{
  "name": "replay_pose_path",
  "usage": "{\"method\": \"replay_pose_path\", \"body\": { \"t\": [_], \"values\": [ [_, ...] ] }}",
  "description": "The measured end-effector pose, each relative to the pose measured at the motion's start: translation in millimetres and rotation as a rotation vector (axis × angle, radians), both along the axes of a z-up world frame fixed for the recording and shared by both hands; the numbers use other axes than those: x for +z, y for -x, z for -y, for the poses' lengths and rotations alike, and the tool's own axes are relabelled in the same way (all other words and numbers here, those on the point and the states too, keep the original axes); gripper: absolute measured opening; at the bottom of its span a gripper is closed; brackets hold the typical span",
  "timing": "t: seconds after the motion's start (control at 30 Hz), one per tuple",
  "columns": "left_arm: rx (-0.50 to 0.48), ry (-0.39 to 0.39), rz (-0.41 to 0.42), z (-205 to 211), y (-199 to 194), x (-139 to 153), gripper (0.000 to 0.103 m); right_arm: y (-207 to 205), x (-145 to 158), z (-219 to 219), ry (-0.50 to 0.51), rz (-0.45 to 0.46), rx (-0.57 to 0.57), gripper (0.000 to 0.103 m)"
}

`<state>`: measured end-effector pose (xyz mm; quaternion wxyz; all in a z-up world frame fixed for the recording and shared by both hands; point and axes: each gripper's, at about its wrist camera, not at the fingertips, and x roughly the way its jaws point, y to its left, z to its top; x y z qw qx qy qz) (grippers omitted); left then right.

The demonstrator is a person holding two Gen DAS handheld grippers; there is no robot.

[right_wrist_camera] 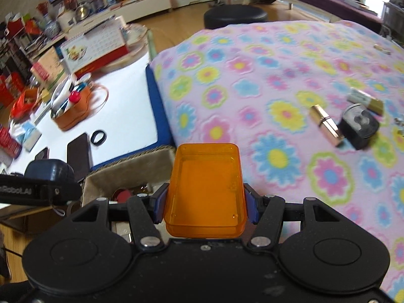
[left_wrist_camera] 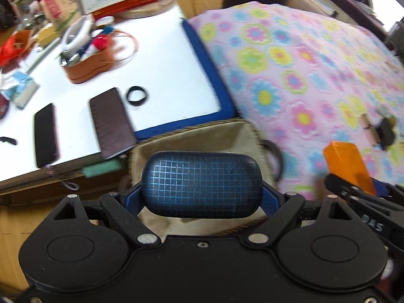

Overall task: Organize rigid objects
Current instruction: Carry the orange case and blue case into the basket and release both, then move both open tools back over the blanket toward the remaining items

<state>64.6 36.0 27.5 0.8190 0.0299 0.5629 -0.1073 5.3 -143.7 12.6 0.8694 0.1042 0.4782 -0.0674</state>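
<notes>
— Blue, with a fine grid of pale lines: that was the hard case [left_wrist_camera: 201, 184] the left gripper [left_wrist_camera: 201, 197] carried, wasn't it?

— Yes. Its jaws were clamped on the two short ends of the case, the blue pads pressed against it. It hung over the open mouth of a woven basket [left_wrist_camera: 192, 136] with a beige lining.

— And the right gripper [right_wrist_camera: 205, 202]?

— Closed on an orange translucent box [right_wrist_camera: 205, 189], a shallow tray shape with rounded corners, gripped by its long sides. It sat just to the right of the basket, above the edge of the flowered blanket [right_wrist_camera: 265, 88]. From the left wrist view you could see that same orange box at the far right.

— Where did the basket stand?

— At the near corner of a white mat with a blue border [left_wrist_camera: 202, 48], touching the blanket's edge. Something red lay inside it, too hidden to name.

— What remained on the blanket?

— A gold lipstick tube [right_wrist_camera: 325, 123], and touching it a black round-topped object [right_wrist_camera: 358, 126]; just behind them a small gold and white box [right_wrist_camera: 366, 99].

— And on the white mat?

— Two dark flat phones or cases [left_wrist_camera: 112, 122], a black ring [left_wrist_camera: 137, 96], and farther back an orange holder [left_wrist_camera: 85, 63] stuffed with small items.
</notes>
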Motion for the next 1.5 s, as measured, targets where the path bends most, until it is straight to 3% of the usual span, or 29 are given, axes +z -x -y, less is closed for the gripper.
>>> {"method": "replay_pose_path", "body": {
  "t": [0.07,0.17,0.5,0.87,1.5],
  "values": [
    [-0.002,0.011,-0.057,-4.1,-4.3,-11.6,0.085,-2.9,-7.3,-7.3,0.005,-0.015,0.014,0.059],
    [-0.003,0.106,-0.143,-15.1,-12.5,-21.3,0.085,-7.7,-19.9,-12.9,-0.003,-0.042,0.025,0.059],
    [0.105,0.102,-0.231,-36.9,-23.9,-43.3,0.085,-24.5,-46.1,-37.2,-0.022,-0.091,0.081,0.059],
    [0.056,0.056,-0.140,-25.3,-21.2,-28.7,0.086,-31.1,-46.5,-43.5,-0.001,-0.068,0.091,0.063],
    [0.041,0.014,-0.146,-20.6,-19.5,-31.3,0.086,-24.1,-61.8,-35.4,-0.013,-0.127,0.071,0.064]
  ]
}}
